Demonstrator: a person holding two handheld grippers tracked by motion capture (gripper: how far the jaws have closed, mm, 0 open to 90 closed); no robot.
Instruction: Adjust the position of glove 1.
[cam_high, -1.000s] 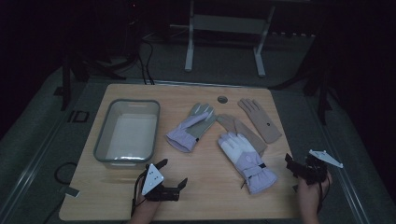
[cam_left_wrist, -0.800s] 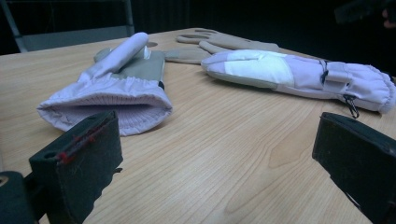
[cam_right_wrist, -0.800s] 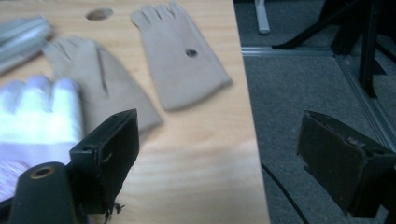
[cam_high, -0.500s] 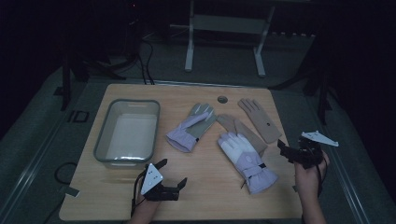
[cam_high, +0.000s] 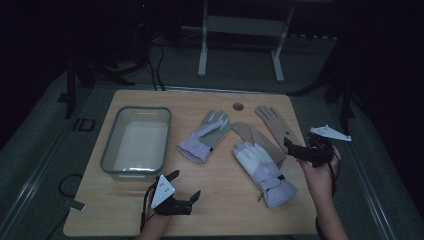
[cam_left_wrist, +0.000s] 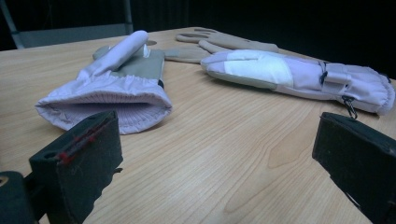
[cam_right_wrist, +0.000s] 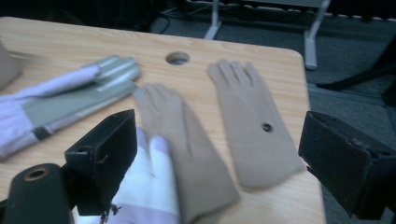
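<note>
Bench (cam_high: 210, 210): light wood top, round hole (cam_high: 238, 106) near far edge. Item 1, grey plastic tub (cam_high: 111, 150), left half of bench, upright. Item 2, lilac ski glove w/ grey palm (cam_high: 202, 136), centre, fingers pointing far-right, knit cuff toward near-left; in left gripper view its open cuff faces the camera (cam_left_wrist: 109, 105), lying flat. Item 3, lilac ski glove w/ white panel (cam_high: 262, 170), right of centre, fingers far-left, strapped cuff near-right, close to near edge; its fingertips lie just over the cuff end of item 4. Item 4, tan thin glove (cam_high: 255, 137), partly under item 3, fingers pointing far-left. Item 5, tan glove w/ small dark dot (cam_high: 277, 125), far right, flat, fingers toward far edge, lying just beside item 4; dot plain in right gripper view (cam_right_wrist: 261, 126). Left tongs (cam_high: 182, 187): near edge, centre-left, resting low on bench, jaws spread wide w/ nothing between them, aimed toward item 2's cuff, apart from it. Right tongs (cam_high: 295, 149): held above right edge of bench, jaws parted wide, gripping nothing, pointing left; in right gripper view (cam_right_wrist: 212, 154) items 4 and 5 lie between the two jaws, below them, no contact seen. Left hand (cam_high: 152, 225) and right hand (cam_high: 320, 172) enter from near side.
</note>
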